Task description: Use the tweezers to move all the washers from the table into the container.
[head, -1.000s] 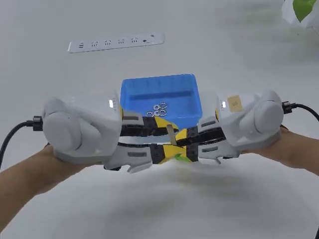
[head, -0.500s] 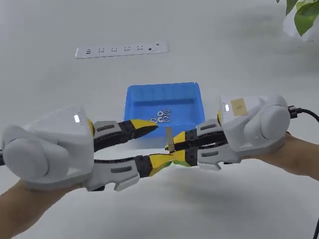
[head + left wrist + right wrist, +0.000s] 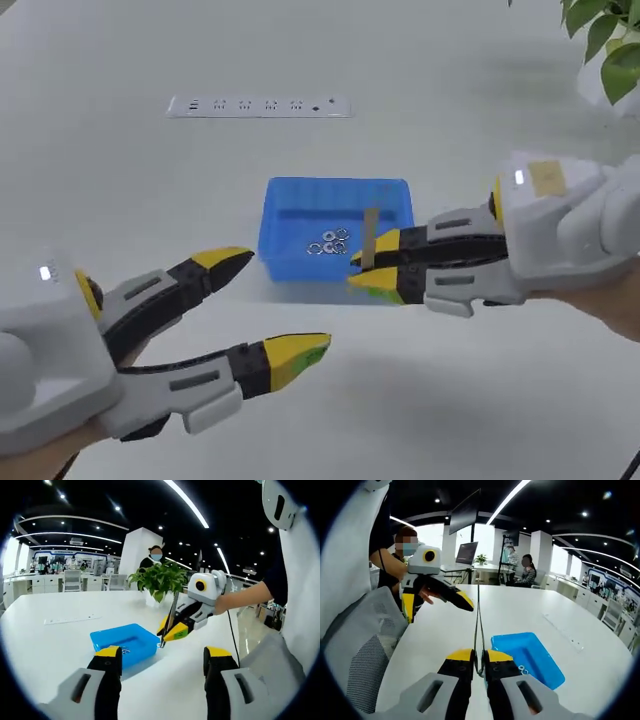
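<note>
Here, several washers (image 3: pixel 330 243) lie in the blue container (image 3: pixel 300 262) near the tweezers (image 3: pixel 370 232).

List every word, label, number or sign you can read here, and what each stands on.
No text reads clearly.
The tan sticker on the body of the right claw: too blurred to read.
Markings on the power strip: too small to read.

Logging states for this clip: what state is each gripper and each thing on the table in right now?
left gripper, open, holding nothing
right gripper, shut on the tweezers
tweezers, clamped between the right gripper's jaws, beside the container
washers, lying inside the container
container, upright, open on top
power strip, lying flat, nothing plugged in
</note>
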